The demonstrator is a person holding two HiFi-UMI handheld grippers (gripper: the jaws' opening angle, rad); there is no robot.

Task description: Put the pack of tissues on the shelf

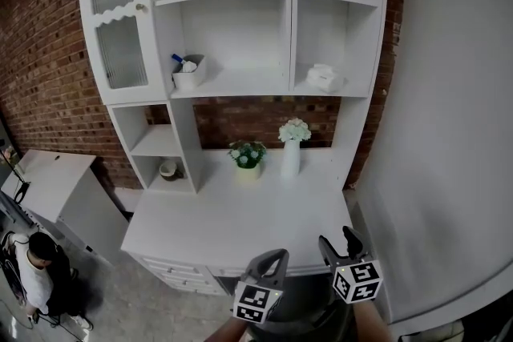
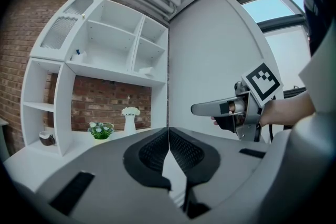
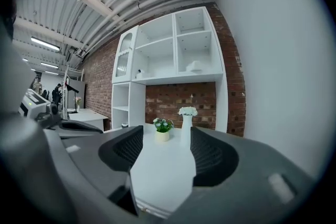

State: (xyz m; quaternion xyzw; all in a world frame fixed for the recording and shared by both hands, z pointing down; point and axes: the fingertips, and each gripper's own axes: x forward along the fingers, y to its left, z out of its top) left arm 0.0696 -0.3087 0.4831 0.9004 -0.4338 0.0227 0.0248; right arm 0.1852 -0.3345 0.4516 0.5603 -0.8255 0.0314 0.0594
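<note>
We are holding both grippers low at the front edge of the desk point(image 1: 240, 220), clear of the shelf point(image 1: 240, 89), since the pack of tissues point(image 1: 325, 78) is already sitting in its right compartment. The left gripper point(image 2: 169, 136) is resting with jaws together and empty. The right gripper point(image 3: 161, 147) is standing with jaws apart, holding nothing.

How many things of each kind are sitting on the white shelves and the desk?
vase of flowers: 1
potted plant: 1
pack of tissues: 1
tub: 1
bowl: 1
Total: 5
</note>
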